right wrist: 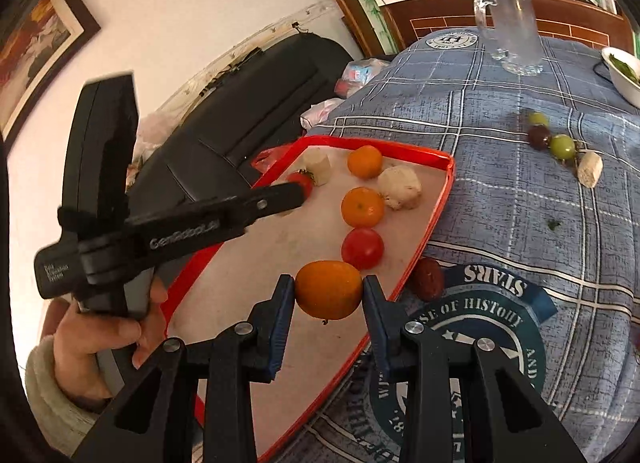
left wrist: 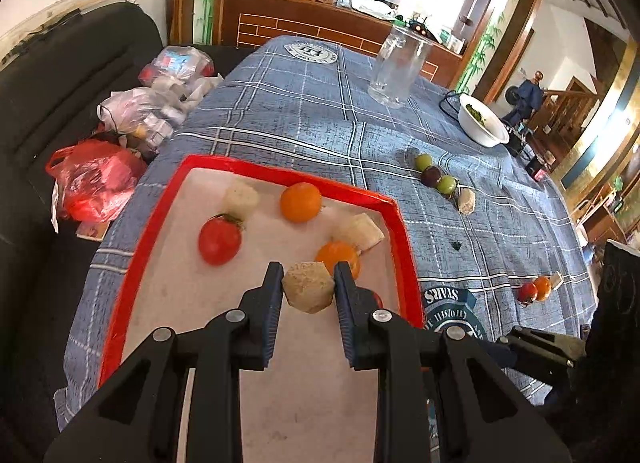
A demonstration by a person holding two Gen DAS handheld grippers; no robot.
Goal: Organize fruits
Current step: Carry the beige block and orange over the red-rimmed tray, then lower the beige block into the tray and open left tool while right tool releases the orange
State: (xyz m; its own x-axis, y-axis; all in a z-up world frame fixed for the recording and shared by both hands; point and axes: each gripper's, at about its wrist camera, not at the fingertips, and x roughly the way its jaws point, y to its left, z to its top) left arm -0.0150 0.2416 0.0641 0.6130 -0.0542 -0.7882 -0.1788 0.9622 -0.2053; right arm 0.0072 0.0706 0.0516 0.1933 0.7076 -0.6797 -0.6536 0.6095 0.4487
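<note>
The left gripper point(left wrist: 308, 291) is pinching a pale chunk point(left wrist: 307, 292) over the red tray point(left wrist: 120, 295); the right gripper point(right wrist: 329, 295) is pinching an orange point(right wrist: 329, 289) near the tray's right rim. Each piece is best set down level on bare tray, then released. The tomato point(right wrist: 362, 248) is crowding the right side, possibly touching the orange; the tray's near half is lying open.

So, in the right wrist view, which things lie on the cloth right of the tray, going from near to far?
Dark red fruit → white chunk → green fruit → dark purple fruit → second green fruit → glass mug.
</note>
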